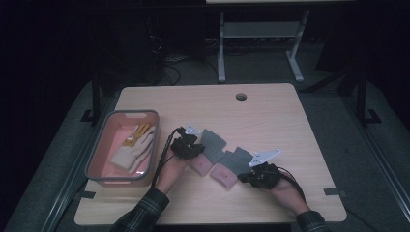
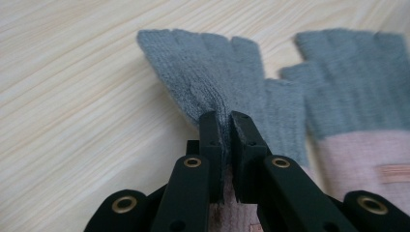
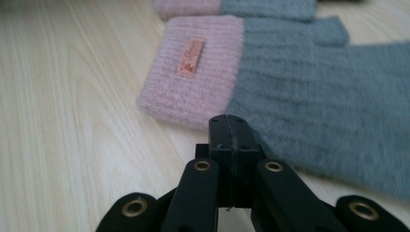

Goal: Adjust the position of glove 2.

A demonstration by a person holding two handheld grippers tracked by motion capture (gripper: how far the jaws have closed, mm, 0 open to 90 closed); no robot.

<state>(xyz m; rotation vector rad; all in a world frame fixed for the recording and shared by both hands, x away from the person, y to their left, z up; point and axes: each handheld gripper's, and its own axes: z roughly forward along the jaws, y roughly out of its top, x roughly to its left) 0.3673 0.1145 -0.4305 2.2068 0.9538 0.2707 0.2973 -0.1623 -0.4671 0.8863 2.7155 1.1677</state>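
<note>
Knitwear here: two soft grey-and-pink fingerless wool gloves, left glove [image 2: 212,82] and right glove [image 3: 300,96], lie side by side mid pale wooden tabletop [image 1: 270,116]; my left hand-held gripper [image 2: 223,116] pinches the left glove's grey knit, right hand-held gripper [image 3: 231,126] sits closed, empty, beside the right cuff; light, floppy, grab a cuff; dim room

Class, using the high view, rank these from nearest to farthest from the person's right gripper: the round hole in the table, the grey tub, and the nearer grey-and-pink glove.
1. Nearer grey-and-pink glove, just left of the right gripper.
2. Round hole, far table edge.
3. Grey tub, table's left side.
</note>
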